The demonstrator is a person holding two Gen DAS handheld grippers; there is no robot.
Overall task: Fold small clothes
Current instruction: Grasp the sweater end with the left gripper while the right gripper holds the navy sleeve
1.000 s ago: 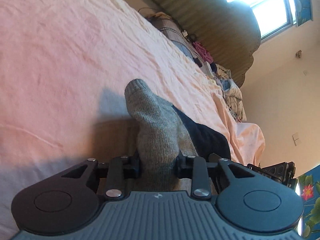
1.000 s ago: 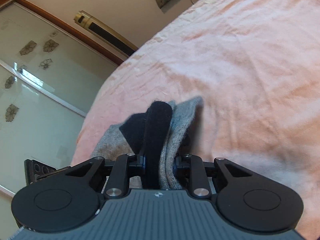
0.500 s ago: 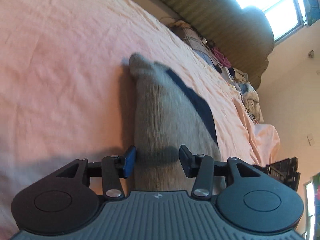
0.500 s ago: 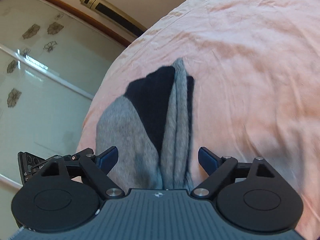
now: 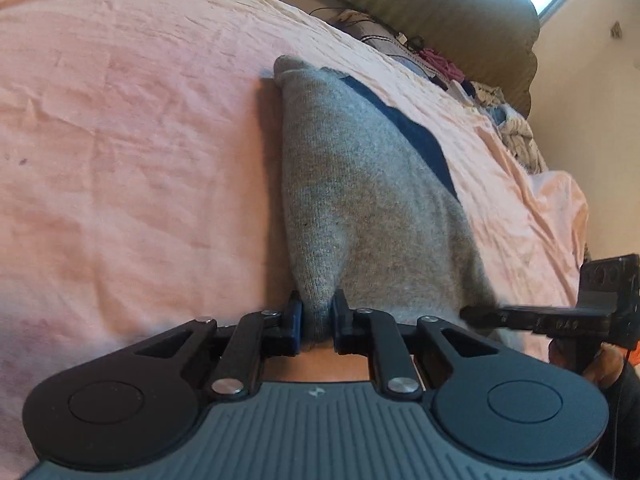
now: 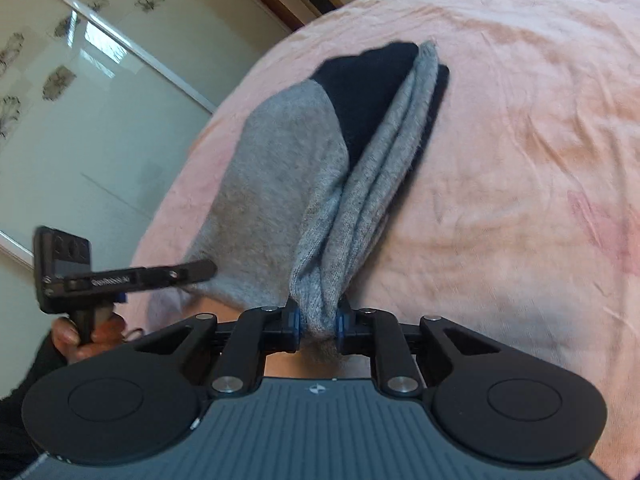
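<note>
A grey sock with a dark navy patch (image 5: pixel 360 184) lies folded on the pink bed sheet (image 5: pixel 140 140). My left gripper (image 5: pixel 318 316) is shut on the near edge of the sock. In the right wrist view the same sock (image 6: pixel 288 160) shows its navy part at the far end, and my right gripper (image 6: pixel 317 318) is shut on a bunched grey fold at the near edge. The right gripper's body (image 5: pixel 592 300) shows at the right of the left wrist view; the left gripper's body (image 6: pixel 80 268) shows at the left of the right wrist view.
A dark padded headboard (image 5: pixel 440 12) and a pile of clothes and cables (image 5: pixel 460 76) lie along the far end of the bed. A glass sliding wardrobe door (image 6: pixel 80 100) stands beyond the bed's edge. The sheet is wrinkled around the sock.
Both grippers opened and let the sock down half a second ago. Now both have closed again on the sock's near edge, each pinching a fold.
</note>
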